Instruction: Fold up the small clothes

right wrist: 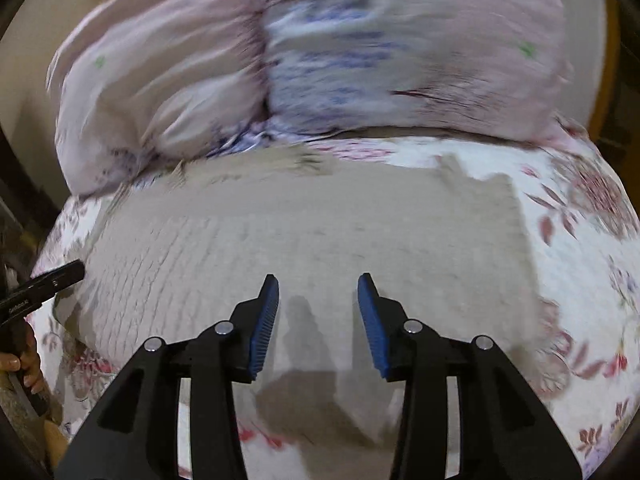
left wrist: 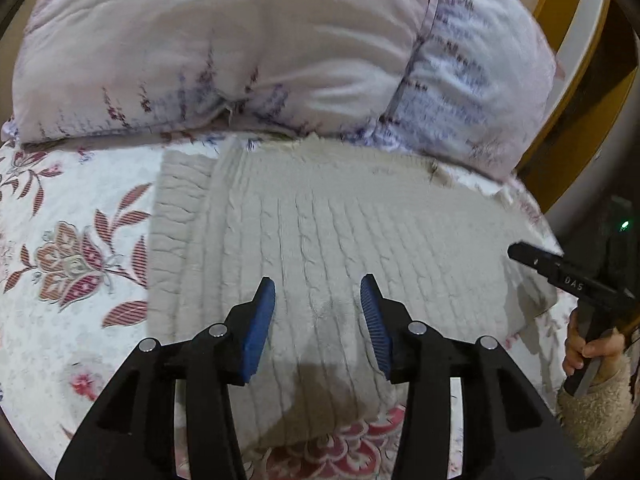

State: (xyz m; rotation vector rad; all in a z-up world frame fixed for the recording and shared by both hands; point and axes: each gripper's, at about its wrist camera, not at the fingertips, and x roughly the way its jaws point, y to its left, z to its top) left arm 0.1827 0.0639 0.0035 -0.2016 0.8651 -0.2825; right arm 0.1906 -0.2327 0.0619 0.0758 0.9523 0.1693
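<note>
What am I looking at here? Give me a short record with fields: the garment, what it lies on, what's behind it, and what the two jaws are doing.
garment: beige cable-knit sweater, lying flat
surface: floral bedspread
behind: pale pillow at the sweater's far edge
left gripper: jaws open, nothing between them, above the sweater
right gripper: jaws open, nothing between them, above the sweater
image: right wrist view blurred

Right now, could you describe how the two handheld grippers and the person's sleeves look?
Each gripper, the left gripper and the right gripper, has angular black plastic arms with round silver pivot pins and two fingers faced with ribbed blue pads. Seen from the left wrist camera, the right tool's black bar bears small white letters, and a green light glows behind it. The hand holding it wears a fuzzy beige sleeve.
</note>
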